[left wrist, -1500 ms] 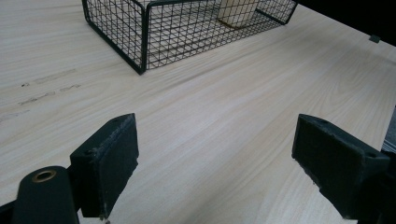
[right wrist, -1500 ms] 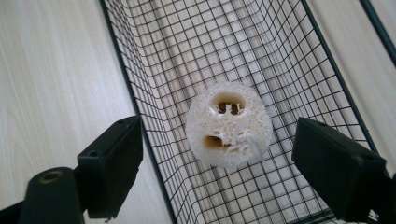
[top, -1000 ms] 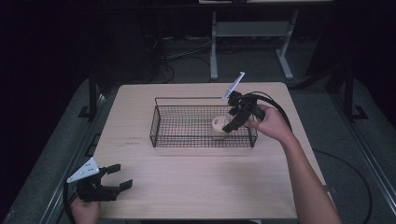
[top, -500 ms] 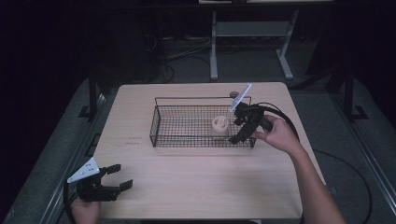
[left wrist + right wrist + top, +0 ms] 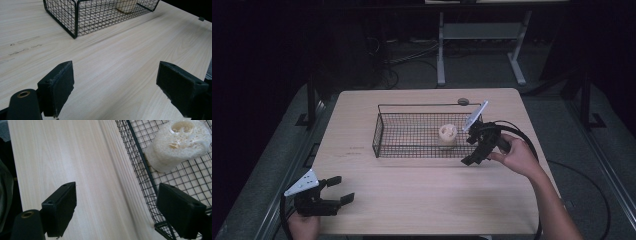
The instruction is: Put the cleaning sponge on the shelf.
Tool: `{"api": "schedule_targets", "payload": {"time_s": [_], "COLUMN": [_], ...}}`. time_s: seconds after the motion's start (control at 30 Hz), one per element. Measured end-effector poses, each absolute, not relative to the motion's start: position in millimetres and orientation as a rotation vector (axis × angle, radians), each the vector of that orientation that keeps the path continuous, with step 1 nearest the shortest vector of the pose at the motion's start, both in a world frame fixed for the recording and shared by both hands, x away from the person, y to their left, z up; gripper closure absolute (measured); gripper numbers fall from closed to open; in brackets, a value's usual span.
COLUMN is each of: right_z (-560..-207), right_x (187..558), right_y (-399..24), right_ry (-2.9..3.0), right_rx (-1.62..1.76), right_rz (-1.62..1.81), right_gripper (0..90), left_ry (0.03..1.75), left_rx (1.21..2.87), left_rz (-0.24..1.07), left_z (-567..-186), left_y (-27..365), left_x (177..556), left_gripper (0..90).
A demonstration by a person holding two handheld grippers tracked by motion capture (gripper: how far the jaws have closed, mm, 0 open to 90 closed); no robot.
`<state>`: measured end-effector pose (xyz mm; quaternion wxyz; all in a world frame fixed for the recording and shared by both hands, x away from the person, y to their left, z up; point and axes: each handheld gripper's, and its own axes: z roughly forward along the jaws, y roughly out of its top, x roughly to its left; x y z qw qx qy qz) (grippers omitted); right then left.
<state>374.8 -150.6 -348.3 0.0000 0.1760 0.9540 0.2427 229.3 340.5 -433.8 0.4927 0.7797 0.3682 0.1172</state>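
The loofah piece (image 5: 447,134) in the wire basket (image 5: 382,135) looks light and squashy; grip its sides. Both grippers, right gripper (image 5: 474,156) and left gripper (image 5: 341,190), gape empty.

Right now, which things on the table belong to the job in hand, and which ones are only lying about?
Part of the job:
- loofah, standing in the basket
- wire basket
- right gripper, fingers open, beside the basket's near right corner

Lying about:
- small dark round thing behind the basket
- left gripper, open and idle at the table's near left corner
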Motion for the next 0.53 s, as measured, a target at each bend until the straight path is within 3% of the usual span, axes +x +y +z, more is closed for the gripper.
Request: {"api": "schedule_targets", "payload": {"time_s": [0.53], "right_z": [-367], "right_x": [342], "right_y": [-164], "right_ry": [2.976], "right_rx": [0.524], "right_rz": [0.787], "right_gripper": [16.5], "left_ry": [0.890], "left_rx": [1.899], "left_rz": [0.286], "left_z": [-434], "left_y": [338], "left_x": [230], "left_gripper": [13.4]}}
